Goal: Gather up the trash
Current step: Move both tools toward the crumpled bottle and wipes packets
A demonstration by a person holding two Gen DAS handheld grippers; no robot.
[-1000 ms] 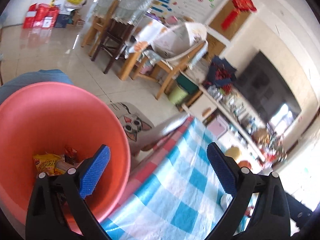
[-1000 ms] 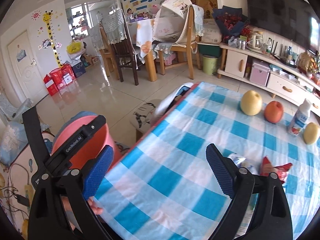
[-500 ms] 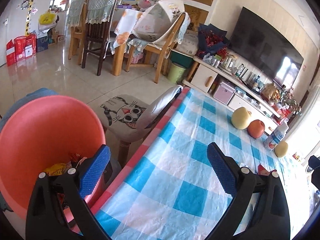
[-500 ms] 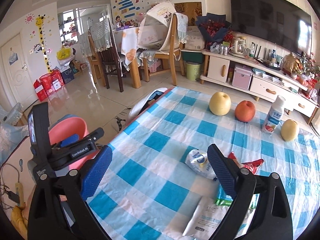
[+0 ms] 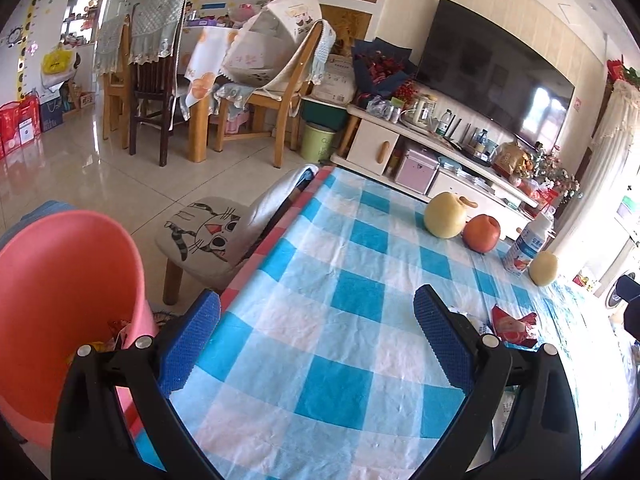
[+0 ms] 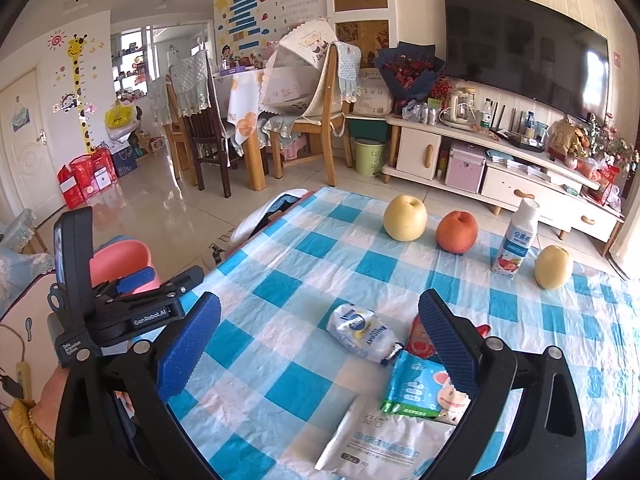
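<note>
A glossy tiled floor [image 6: 160,208] reflects daylight, with a white door [image 6: 24,148] and a giraffe height chart [image 6: 80,92] on the left wall. Wooden chairs [image 6: 320,120] with lace covers surround a dining table [image 6: 244,120] at the back. Along the right wall, a dark TV [image 6: 520,44] hangs above a white cabinet [image 6: 500,168], beside a green bin [image 6: 370,156].

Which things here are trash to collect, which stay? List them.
Job:
crumpled white-blue wrapper
red snack packet
green-white pouch
flat white wipes pack
pink plastic bin

Lying about:
two yellow pears
red apple
upright yoghurt bottle
</note>
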